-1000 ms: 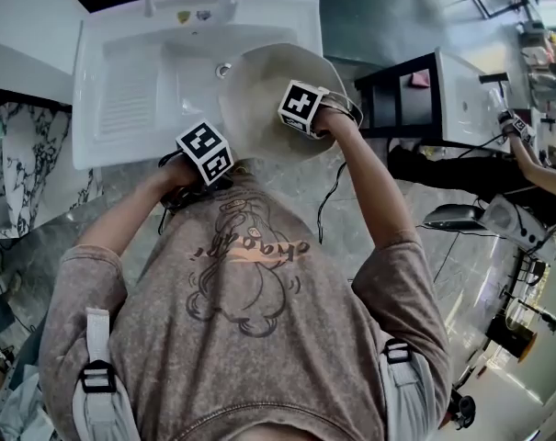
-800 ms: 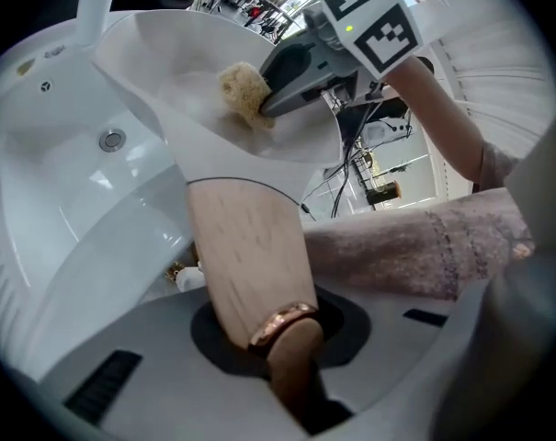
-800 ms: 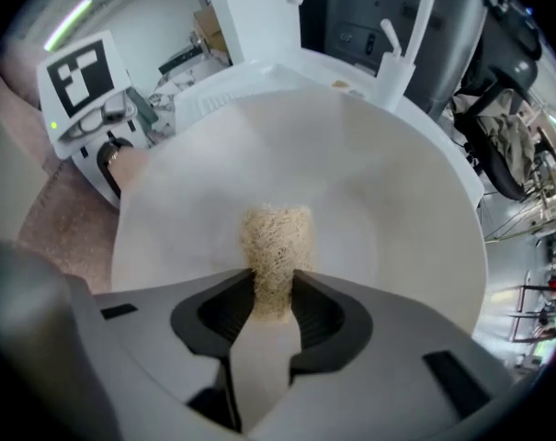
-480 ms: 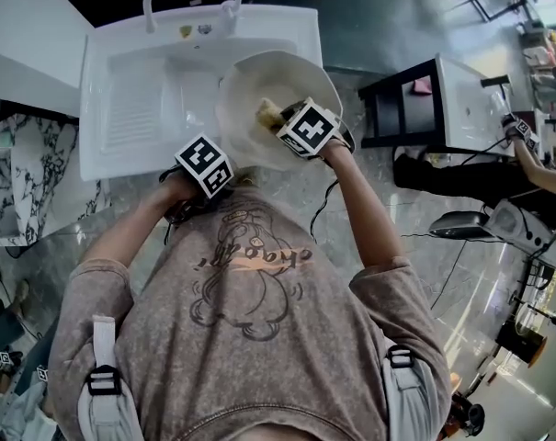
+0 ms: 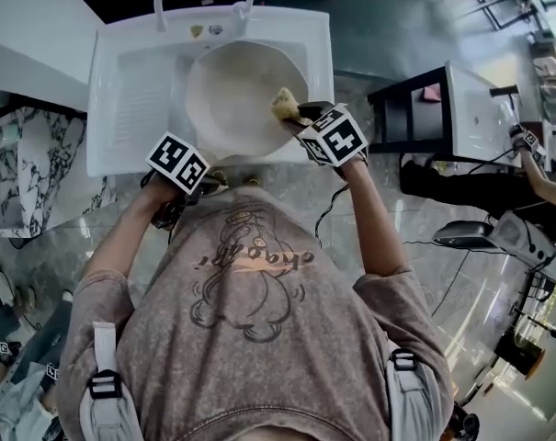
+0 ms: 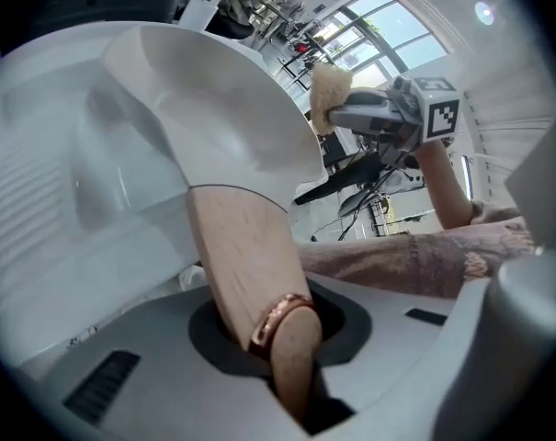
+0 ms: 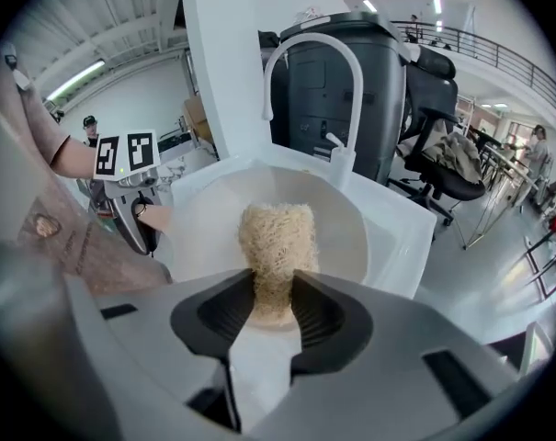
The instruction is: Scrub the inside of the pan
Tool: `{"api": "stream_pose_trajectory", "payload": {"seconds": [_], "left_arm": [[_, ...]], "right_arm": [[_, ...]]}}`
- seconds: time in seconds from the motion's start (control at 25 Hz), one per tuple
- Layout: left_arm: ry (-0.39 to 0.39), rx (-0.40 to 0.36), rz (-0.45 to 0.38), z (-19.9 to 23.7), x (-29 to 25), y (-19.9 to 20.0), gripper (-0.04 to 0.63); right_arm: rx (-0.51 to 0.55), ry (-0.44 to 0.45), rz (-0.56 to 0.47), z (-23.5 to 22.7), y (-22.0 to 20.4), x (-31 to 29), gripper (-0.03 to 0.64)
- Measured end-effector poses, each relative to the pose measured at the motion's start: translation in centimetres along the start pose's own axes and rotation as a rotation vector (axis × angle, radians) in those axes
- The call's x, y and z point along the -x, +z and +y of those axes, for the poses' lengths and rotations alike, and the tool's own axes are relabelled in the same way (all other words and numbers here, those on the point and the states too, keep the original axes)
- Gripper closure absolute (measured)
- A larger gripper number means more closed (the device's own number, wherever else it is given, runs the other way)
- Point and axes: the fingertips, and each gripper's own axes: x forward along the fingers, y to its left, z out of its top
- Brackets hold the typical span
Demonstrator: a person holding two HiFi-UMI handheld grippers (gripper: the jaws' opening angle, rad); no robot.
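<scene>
Gripping the pan's (image 5: 227,95) wooden handle (image 6: 233,246), left gripper (image 6: 291,347) clamped tight; right gripper (image 7: 273,297) pinches a fibrous scrubber (image 7: 276,237) over the pan, in white sink (image 5: 121,85).

Head view overhead, gripper views close, facing each other (pan (image 5: 224,99) shared)

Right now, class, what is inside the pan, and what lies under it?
Inside the pan, only the scrubber, clamped in the right gripper, shows near the right rim. Under it is the white sink; the pan hides its basin floor.
</scene>
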Motion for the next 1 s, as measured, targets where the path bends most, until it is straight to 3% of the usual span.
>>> {"api": "stream_pose_trajectory", "payload": {"seconds": [0.4,0.68,1.0], "left_arm": [[0.045,0.171,-0.169,2.9,3.5,-0.7,0.528],[0.079,0.241,-0.308,4.0,5.5,0.9,0.527],[0.099,0.266,-0.415,3.8,7.0,2.4,0.526]], "right_arm": [[-0.249,-0.098,-0.207,-2.2,-3.0,3.1,0.475],[-0.414,-0.152,-0.363,-1.1,-3.1,2.6,0.474],[-0.455,-0.148,-0.367,0.2,-3.6,0.5,0.474]]}}
